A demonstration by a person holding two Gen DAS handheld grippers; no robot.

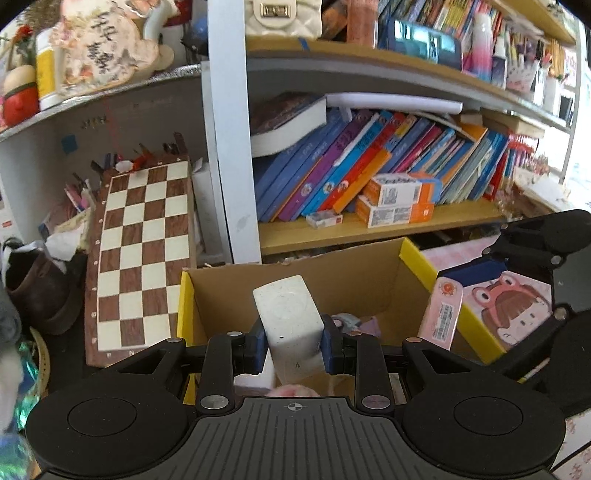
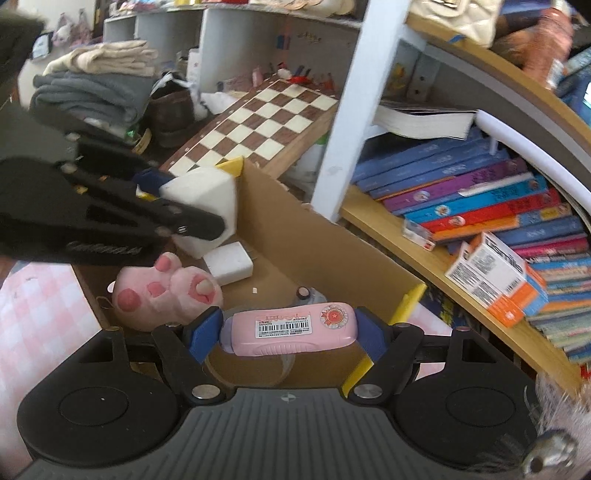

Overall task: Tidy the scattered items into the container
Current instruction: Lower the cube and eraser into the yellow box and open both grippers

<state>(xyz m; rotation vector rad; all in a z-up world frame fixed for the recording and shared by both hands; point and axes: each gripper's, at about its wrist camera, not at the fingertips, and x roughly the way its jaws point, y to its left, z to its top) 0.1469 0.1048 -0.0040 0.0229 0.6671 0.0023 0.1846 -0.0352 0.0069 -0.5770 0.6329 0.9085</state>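
**A cluttered home room with crowded shelves**

A lived-in household room, perhaps a child's room or storage corner. Wooden shelves hold slanting rows of colourful children's books [image 1: 369,166] and small orange-and-white boxes [image 1: 399,201]. A wooden chessboard [image 1: 144,254] leans against a white shelf unit. Folded blankets and clothes [image 2: 96,81] are stacked nearby, a cream quilted handbag [image 1: 284,14] sits on an upper shelf, and a pink plush toy [image 2: 166,291] lies in a cardboard box [image 2: 314,247].
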